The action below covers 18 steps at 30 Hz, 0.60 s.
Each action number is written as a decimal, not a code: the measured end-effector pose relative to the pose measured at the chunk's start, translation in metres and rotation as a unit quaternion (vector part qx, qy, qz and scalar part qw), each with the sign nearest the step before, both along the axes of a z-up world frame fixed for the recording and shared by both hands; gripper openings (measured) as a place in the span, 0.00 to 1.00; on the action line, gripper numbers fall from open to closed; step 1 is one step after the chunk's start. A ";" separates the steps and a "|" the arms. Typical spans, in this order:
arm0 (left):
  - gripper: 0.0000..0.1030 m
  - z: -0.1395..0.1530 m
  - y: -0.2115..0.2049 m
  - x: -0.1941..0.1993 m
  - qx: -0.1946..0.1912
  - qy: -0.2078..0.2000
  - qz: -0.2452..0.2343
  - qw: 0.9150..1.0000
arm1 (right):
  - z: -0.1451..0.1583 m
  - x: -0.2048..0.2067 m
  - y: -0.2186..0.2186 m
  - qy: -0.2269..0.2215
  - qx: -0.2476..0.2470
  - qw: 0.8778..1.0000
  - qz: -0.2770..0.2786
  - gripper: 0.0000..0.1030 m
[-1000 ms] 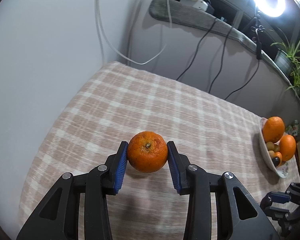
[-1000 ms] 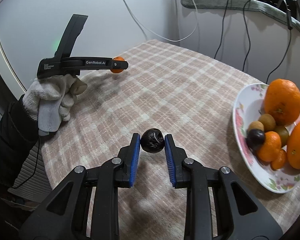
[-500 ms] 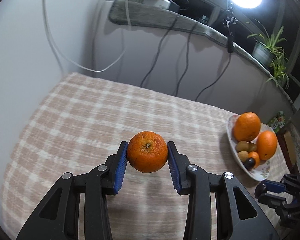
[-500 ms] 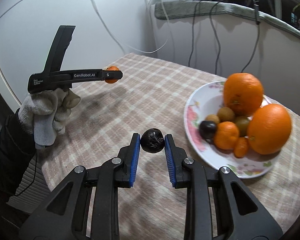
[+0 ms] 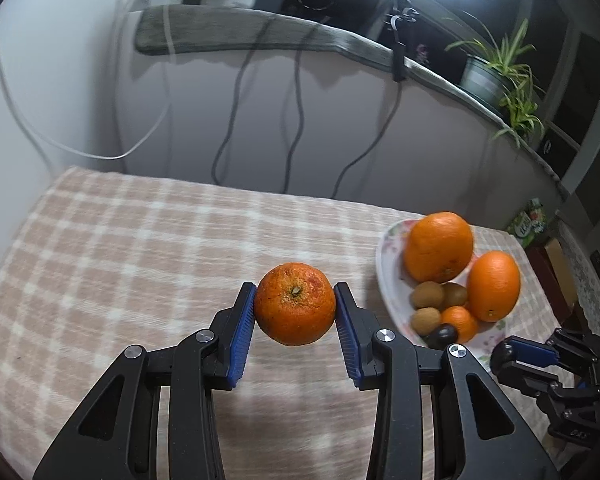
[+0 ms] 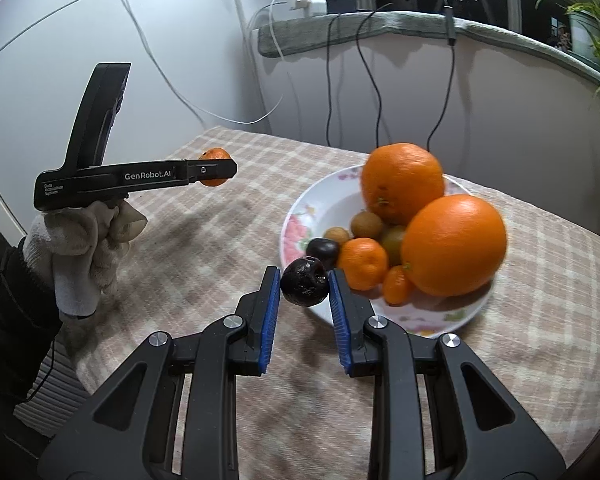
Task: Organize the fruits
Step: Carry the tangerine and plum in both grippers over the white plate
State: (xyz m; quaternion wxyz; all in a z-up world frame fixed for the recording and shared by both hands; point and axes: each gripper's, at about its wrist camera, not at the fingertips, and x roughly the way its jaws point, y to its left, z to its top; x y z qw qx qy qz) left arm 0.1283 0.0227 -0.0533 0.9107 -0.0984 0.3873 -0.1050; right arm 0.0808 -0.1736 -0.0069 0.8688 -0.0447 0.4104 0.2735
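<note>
My left gripper (image 5: 295,312) is shut on an orange mandarin (image 5: 295,309) and holds it above the checked tablecloth, left of the flowered plate (image 5: 385,276). It also shows in the right wrist view (image 6: 216,170), with the mandarin (image 6: 214,156) at its tip. My right gripper (image 6: 305,286) is shut on a dark plum (image 6: 304,287) and holds it at the near left rim of the plate (image 6: 300,224). The plate holds two big oranges (image 6: 454,244), small mandarins, kiwis and another dark plum (image 6: 322,250).
The checked tablecloth (image 5: 140,260) covers the table. Cables hang down the wall behind, under a ledge (image 5: 260,36) with chargers. A potted plant (image 5: 496,68) stands on the ledge at right. A box (image 5: 556,264) sits beyond the plate.
Both grippers have swung toward the plate with their fruit. The plate now sits closer in both views, and the plum is at its rim.
</note>
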 end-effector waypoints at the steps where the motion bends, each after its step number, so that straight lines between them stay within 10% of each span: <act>1: 0.36 0.000 -0.004 0.001 0.000 0.000 -0.003 1.000 | -0.001 0.001 -0.001 -0.001 -0.001 1.000 -0.002 0.25; 18: 0.36 0.000 -0.056 0.017 0.009 0.004 -0.051 0.999 | -0.007 0.012 -0.020 0.002 -0.001 1.000 -0.019 0.25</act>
